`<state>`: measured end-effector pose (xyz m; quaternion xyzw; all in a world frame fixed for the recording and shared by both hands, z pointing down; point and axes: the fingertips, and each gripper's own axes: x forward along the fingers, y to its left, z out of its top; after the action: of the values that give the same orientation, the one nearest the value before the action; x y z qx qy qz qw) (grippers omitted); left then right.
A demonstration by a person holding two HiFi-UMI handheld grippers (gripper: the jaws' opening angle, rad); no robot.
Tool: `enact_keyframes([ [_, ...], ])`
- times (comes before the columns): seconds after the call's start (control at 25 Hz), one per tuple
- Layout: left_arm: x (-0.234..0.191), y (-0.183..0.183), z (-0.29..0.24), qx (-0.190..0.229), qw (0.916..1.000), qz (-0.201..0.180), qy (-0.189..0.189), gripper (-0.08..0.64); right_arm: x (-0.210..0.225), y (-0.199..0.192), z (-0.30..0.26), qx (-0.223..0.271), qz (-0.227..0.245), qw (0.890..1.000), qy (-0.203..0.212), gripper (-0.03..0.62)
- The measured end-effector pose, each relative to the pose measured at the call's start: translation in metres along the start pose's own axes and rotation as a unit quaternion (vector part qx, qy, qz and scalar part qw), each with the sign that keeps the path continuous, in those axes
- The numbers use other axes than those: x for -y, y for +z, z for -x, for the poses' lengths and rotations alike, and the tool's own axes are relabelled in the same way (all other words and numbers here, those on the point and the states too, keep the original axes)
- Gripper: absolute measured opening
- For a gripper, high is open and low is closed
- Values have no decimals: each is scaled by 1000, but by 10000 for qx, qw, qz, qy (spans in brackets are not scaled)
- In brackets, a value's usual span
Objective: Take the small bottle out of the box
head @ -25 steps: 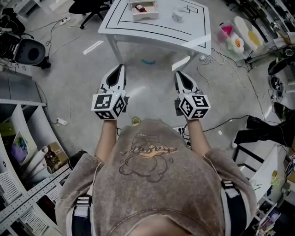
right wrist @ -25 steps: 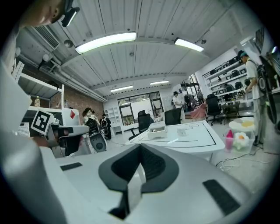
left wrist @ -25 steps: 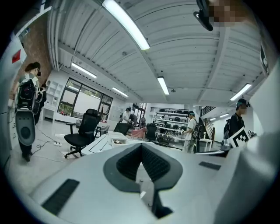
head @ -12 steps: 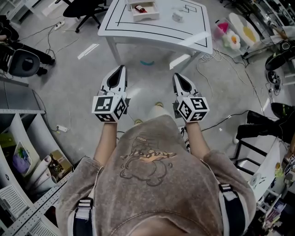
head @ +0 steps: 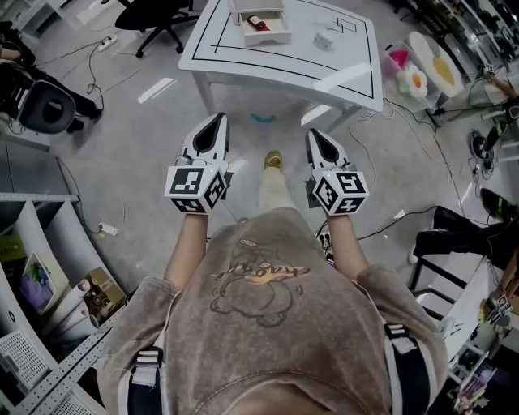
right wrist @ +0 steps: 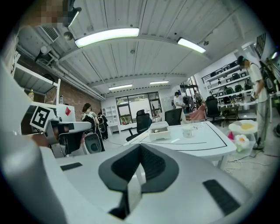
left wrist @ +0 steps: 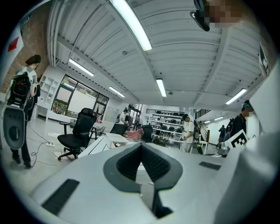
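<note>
A white table (head: 340,69) with black lines stands ahead at the top of the head view. On it sits an open white box (head: 263,24) with the small red-capped bottle (head: 258,23) lying inside. Both grippers hang in the air over the floor, well short of the table and pointing toward it. My left gripper (head: 217,120) has its jaws together with nothing between them, and so has my right gripper (head: 313,134). The right gripper view shows the box (right wrist: 159,129) on the table (right wrist: 205,140) beyond the shut pads (right wrist: 151,164). The left gripper view shows the table (left wrist: 100,145) far off.
A small white object (head: 323,40) lies on the table right of the box. A black office chair (head: 162,12) stands at the table's left. Shelving (head: 32,267) fills the left side. Cables (head: 422,130) and a bin of colourful toys (head: 413,69) lie right. Several people stand about.
The person has stepped forward, so the table and box sit lower and nearer in the head view. Both grippers went along with it, still shut and side by side.
</note>
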<state>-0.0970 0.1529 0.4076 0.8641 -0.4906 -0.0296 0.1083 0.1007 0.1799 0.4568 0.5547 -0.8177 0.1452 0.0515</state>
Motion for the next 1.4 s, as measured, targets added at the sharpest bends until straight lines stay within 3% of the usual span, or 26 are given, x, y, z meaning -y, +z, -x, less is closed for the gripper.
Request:
enact_keyframes([
  [0.72, -52, 20, -132, -109, 9997, -21, 230, 2, 65, 45, -135, -47, -88, 9992, 389, -6],
  [1.4, -100, 43, -266, -111, 9967, 47, 797, 2, 144, 103, -265, -210, 7, 9952, 959, -6],
])
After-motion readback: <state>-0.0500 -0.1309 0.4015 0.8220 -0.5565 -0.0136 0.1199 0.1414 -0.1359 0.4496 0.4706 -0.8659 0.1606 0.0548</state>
